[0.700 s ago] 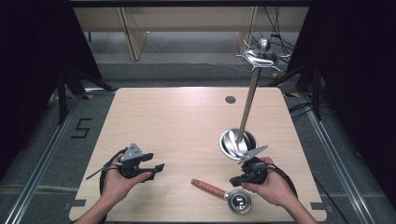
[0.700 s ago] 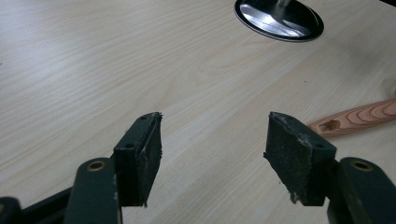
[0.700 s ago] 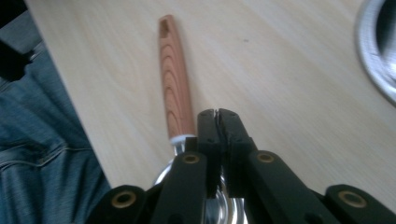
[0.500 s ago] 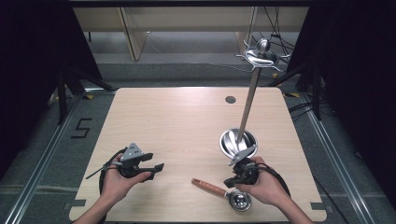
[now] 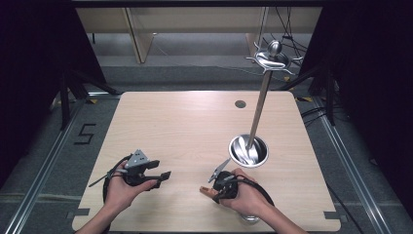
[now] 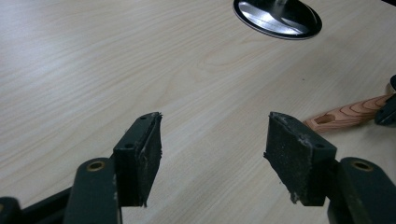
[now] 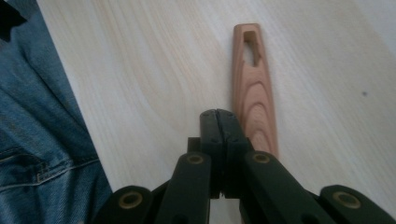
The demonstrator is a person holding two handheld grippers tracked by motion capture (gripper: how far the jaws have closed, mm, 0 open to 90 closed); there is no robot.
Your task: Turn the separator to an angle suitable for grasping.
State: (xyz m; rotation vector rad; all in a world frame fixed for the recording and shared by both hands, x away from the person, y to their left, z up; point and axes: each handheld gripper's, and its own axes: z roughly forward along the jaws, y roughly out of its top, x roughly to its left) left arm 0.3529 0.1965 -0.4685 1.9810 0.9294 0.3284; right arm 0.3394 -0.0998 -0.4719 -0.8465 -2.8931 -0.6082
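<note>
Beside the wooden handle [image 7: 254, 93], just left of it: right gripper [image 7: 218, 116] clenched on nothing. Farther left of that handle: left gripper [image 6: 212, 156] released, jaws wide, empty.

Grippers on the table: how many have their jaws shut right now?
1. The right gripper is shut, beside the wooden handle, gripping nothing. The left gripper stands open over bare table.

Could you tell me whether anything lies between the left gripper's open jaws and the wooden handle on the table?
Nothing visible does: bare table lies between the left gripper and the wooden handle, though the shut right gripper sits beside it.
</note>
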